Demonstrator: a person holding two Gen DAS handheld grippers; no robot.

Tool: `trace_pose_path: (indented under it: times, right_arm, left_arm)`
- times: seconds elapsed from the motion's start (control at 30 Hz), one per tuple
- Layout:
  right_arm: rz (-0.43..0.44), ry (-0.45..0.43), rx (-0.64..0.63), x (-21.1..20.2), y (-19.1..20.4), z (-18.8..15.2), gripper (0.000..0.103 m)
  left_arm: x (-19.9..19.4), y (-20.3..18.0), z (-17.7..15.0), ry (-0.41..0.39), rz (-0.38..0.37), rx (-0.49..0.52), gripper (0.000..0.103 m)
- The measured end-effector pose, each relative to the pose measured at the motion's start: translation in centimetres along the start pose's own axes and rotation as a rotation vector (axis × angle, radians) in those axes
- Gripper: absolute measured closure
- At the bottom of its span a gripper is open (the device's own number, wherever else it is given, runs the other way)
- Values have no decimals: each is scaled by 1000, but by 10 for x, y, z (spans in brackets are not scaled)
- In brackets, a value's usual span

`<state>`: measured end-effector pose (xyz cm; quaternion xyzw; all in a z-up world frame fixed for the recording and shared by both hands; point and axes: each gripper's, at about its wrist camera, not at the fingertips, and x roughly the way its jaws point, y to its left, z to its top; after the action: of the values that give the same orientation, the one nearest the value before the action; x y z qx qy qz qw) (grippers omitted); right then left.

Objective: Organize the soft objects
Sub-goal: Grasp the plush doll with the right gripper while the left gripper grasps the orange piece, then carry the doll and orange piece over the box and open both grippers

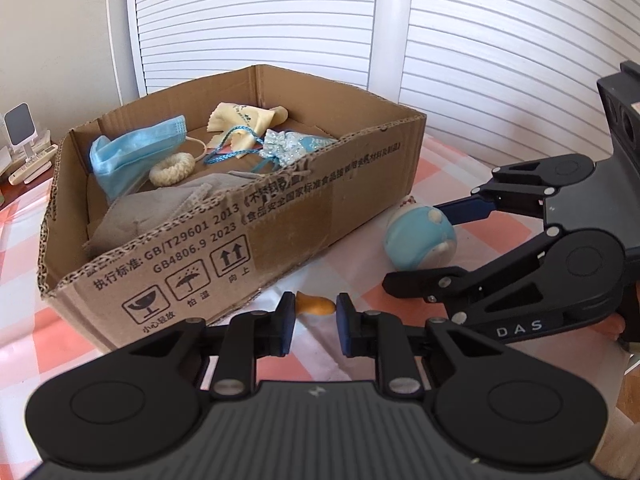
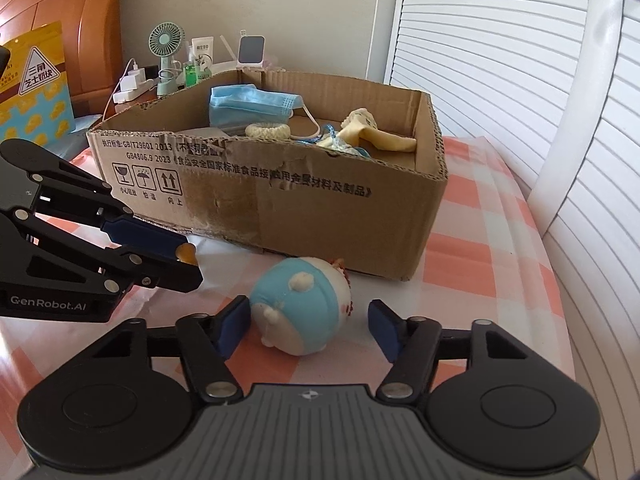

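Between the spread fingers of the right gripper (image 2: 308,326) a round blue-and-white plush toy (image 2: 302,306) is lying on the checked cloth of the worktop (image 2: 496,264); one blue pad is sitting right against the toy's side, the other is standing clear of it, so nothing is being squeezed. Beside it, the left gripper (image 1: 316,314) is holding its fingers apart around a small orange soft piece (image 1: 316,306), with gaps showing on both sides; from the right wrist view that piece is peeking out at the left gripper's tips. Both grippers are crowding the narrow strip of cloth in front of the cardboard box (image 1: 280,216), whose torn front wall is rising just behind the toy and the orange piece. To the right of the box the cloth is running open toward the white slatted shutters (image 2: 500,80).

Inside the box I am counting one blue face mask (image 1: 132,152), one cream knitted ring (image 1: 172,168), one grey cloth (image 1: 156,208), one yellow cloth (image 1: 240,124) and one sparkly blue pouch (image 1: 288,146) with a blue cord. Outside it, two soft things are waiting on the worktop. Beyond the box's far-left corner a green desk fan (image 2: 166,56) is standing among small bottles.
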<state>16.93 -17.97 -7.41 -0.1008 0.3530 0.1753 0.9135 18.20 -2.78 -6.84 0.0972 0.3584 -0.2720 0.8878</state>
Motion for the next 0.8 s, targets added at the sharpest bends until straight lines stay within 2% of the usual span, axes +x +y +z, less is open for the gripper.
trace_pose_path:
  times: [0.07, 0.13, 0.5, 0.67, 0.8]
  right_arm:
    - [7, 1, -1, 0, 1, 1, 45]
    - [9, 3, -1, 0, 1, 3, 48]
    - [0, -9, 12, -17, -3, 5, 50]
    - [8, -33, -21, -38, -5, 12, 50]
    - [-13, -77, -60, -56, -7, 23, 50]
  left_arm:
    - [1, 2, 0, 4, -2, -4, 83]
    - [1, 2, -1, 5, -4, -5, 83]
    - [-8, 3, 3, 7, -33, 8, 83]
    - [-28, -1, 12, 15, -80, 25, 83]
    - [-51, -4, 29, -23, -107, 44, 83]
